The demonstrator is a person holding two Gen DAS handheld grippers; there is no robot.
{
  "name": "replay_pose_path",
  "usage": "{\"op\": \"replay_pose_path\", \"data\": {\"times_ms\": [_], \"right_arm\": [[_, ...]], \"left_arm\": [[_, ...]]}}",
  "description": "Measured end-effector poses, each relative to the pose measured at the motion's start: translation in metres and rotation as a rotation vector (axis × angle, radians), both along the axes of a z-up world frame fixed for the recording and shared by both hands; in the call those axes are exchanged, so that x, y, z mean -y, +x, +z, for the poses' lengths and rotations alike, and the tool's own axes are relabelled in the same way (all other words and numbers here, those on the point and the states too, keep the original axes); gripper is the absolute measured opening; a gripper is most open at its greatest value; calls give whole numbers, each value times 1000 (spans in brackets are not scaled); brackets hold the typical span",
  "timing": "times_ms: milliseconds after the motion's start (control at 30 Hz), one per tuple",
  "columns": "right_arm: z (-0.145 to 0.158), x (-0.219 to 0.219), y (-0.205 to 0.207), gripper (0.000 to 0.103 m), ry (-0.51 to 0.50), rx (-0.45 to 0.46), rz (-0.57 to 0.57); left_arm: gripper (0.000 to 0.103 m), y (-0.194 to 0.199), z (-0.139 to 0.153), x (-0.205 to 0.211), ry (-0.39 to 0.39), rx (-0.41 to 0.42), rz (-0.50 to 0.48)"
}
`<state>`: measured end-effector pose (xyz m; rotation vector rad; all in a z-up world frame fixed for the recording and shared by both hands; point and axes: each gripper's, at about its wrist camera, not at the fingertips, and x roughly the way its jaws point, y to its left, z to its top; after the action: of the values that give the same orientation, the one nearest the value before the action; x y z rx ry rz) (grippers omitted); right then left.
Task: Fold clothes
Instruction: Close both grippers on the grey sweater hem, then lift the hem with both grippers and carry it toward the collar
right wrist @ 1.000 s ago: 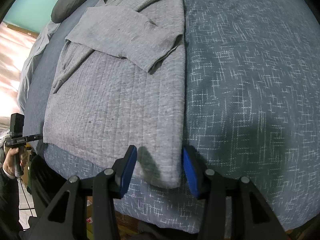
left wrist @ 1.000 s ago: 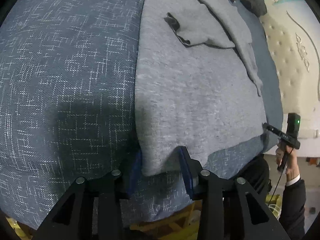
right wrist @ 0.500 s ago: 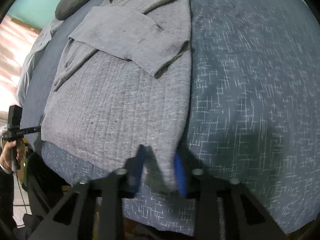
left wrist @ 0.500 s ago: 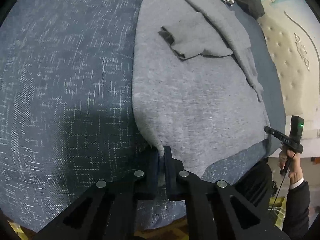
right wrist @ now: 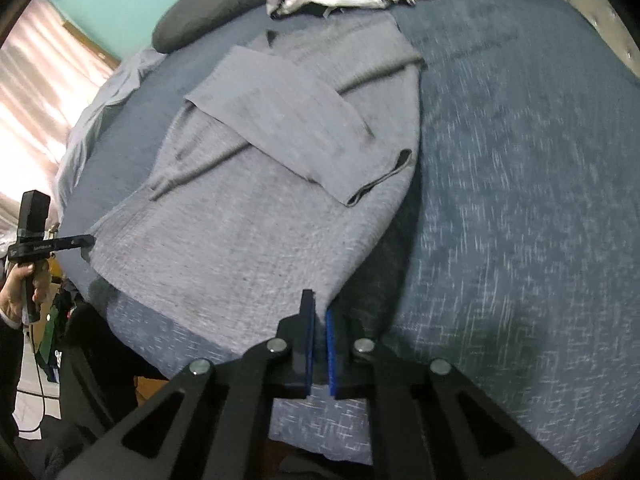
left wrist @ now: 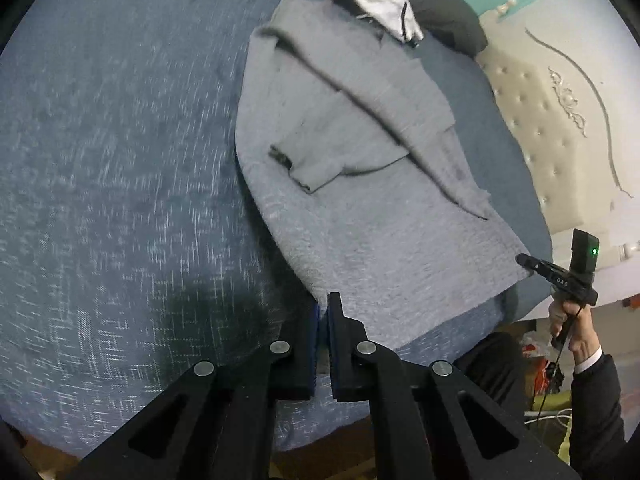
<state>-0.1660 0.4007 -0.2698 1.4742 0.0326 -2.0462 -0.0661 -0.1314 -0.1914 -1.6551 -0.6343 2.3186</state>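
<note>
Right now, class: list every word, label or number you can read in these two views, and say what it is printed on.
"DAS": white letters on the other gripper's black bar, left wrist view; blurred, so uncertain.
White lettering on the other gripper's bar, right wrist view: too small to read.
Grey garment, blue bedspread: no text.

A home bedroom is indicated — a bed point(left wrist: 120, 200) under a blue cover; a tufted headboard point(left wrist: 532, 120); dark pillows point(right wrist: 208, 16); curtains point(right wrist: 36, 92).

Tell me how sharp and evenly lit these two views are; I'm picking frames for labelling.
Left wrist view: blanket weave streaked by motion blur, sweater soft, tongs crisp, dark shadow beside them. Right wrist view: same streaking on the blanket's right side, bright washed-out curtain at left. Both bulge with fisheye distortion.
</note>
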Motion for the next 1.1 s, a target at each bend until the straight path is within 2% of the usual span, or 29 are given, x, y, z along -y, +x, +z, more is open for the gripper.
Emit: {"op": "replay_pose_path", "data": {"times_ms": [367, 767, 1100], "right_arm": [[58, 10, 23, 4, -58, -113, 47], [81, 7, 35, 4, -88, -169, 52], [98, 3, 45, 4, -119, -209, 78]], "left_arm": [[4, 8, 46, -8, -19, -92, -29], [4, 3, 53, -20, -28, -136, -25], [4, 21, 70, -15, -15, -181, -20]]}}
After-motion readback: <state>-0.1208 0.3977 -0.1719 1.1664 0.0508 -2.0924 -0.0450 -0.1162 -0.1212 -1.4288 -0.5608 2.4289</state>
